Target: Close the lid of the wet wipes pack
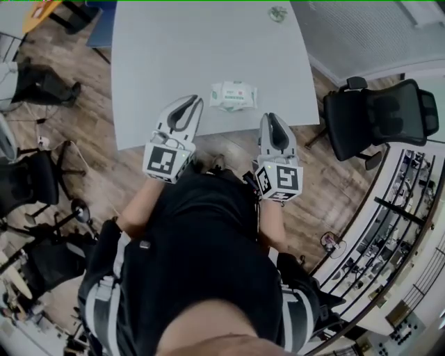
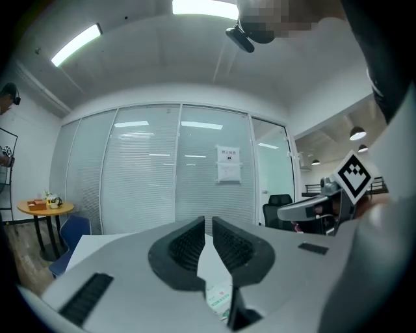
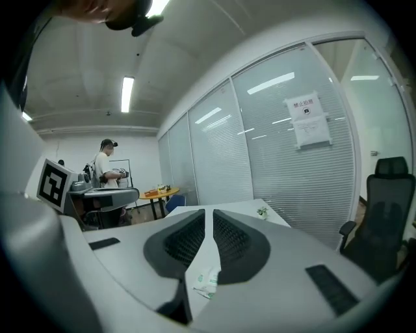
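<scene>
The wet wipes pack point(image 1: 233, 96), white with green print, lies flat near the front edge of the grey table point(image 1: 174, 49). Whether its lid is up cannot be told from here. Both grippers hang in the air at the table's front edge, on my side of the pack and apart from it. My left gripper point(image 1: 191, 101) is to the pack's left, my right gripper point(image 1: 271, 118) to its right. In the left gripper view the jaws point(image 2: 208, 224) stand almost together, empty, with the pack point(image 2: 220, 298) below them. The right gripper point(image 3: 209, 216) looks the same above the pack point(image 3: 207, 281).
A black office chair point(image 1: 379, 115) stands right of the table, with more chairs point(image 1: 31, 177) on the left. A small potted plant point(image 1: 278, 12) sits at the table's far end. A person point(image 3: 104, 162) stands beyond a round orange table point(image 3: 158, 192) by the glass wall.
</scene>
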Motion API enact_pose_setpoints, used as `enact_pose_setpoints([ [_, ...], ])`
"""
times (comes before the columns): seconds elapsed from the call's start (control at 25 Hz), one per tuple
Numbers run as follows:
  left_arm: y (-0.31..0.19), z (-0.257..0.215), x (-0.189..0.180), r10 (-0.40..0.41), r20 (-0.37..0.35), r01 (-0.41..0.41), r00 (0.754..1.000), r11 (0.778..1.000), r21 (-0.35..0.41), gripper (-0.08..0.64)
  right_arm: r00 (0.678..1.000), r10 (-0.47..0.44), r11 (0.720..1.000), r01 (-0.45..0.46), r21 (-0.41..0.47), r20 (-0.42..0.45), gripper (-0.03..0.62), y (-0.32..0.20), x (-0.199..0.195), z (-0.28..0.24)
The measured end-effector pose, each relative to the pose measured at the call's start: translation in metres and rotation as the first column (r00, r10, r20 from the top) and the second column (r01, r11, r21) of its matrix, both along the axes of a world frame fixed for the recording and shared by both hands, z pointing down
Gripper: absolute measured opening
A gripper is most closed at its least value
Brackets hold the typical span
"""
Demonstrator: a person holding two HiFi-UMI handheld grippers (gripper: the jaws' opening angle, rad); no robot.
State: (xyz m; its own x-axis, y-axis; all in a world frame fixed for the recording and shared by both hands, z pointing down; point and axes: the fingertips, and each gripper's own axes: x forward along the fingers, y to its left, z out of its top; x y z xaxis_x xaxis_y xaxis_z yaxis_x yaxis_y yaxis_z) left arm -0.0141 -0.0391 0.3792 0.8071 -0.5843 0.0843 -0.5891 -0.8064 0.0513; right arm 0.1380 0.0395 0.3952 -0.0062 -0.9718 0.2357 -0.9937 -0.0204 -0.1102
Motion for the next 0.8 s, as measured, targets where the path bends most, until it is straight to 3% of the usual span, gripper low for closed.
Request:
enact_pose_setpoints([
  [0.2,0.005,-0.019,-0.014,0.023,-0.023,-0.023,0.999,0.999,0.031,0.052,0.999,0.034,0.998,-0.036,0.05,0.034,0.047,0.019,-0.015,-0.019],
  [0.8,0.0,-0.023,-0.01,0.058,-0.041,-0.057,0.997,0.998,0.026,0.052,0.997,0.047,0.996,-0.051,0.067,0.059,0.021,0.012,-0.023,-0.022],
])
